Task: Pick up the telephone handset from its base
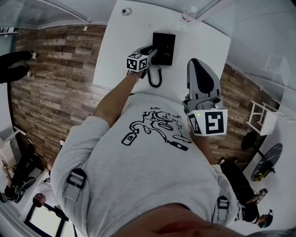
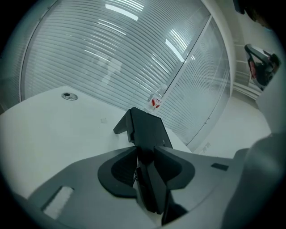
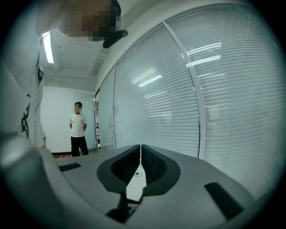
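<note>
A black telephone base sits on the white table, with a coiled cord looping off its near end. My left gripper reaches in at the base's left side. In the left gripper view the black handset runs lengthwise between the jaws of that gripper; both pads lie against it, and the base rises just beyond. My right gripper hangs in the air to the right of the table, shut with nothing in it, facing the blinds.
A small bottle with a red label stands at the table's far edge. A round grommet is set in the far left of the tabletop. Glass walls with blinds enclose the table. A person stands far off.
</note>
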### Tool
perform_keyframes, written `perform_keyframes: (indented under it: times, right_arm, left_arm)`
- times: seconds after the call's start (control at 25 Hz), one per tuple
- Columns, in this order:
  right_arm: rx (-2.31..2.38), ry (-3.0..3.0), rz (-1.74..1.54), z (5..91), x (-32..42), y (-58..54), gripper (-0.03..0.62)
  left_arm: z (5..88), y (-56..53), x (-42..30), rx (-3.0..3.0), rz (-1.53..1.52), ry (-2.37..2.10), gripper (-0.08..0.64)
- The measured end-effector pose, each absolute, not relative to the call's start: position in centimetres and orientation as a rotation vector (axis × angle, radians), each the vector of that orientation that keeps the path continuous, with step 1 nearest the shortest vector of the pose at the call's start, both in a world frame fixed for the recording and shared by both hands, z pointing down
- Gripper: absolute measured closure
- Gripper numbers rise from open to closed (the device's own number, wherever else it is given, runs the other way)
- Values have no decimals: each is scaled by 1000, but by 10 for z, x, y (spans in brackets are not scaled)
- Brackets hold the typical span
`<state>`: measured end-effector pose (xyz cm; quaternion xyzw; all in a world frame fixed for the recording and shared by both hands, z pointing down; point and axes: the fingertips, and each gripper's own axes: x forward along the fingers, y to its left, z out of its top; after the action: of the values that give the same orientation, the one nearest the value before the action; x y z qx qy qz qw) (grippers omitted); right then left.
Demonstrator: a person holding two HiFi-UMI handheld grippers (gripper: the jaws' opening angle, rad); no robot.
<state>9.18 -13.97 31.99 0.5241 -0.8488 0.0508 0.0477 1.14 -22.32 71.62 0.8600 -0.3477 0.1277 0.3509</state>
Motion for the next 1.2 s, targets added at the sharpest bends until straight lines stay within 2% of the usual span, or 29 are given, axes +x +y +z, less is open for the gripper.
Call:
perform_keyframes:
  times: [0.32,0.96,1.2]
  right_arm:
    - [1601,-2596,161,321,88,-139,583]
    - [1612,-2602,152,317,86,-133,584]
    - [1620,-2602,143,315,88,-130,584]
  left_arm:
    - [708,-223,5,2180,226,-907,479]
    - [681,-222,9,2194,75,-854,491]
    - [643,-216,10,2243,9,-846,492]
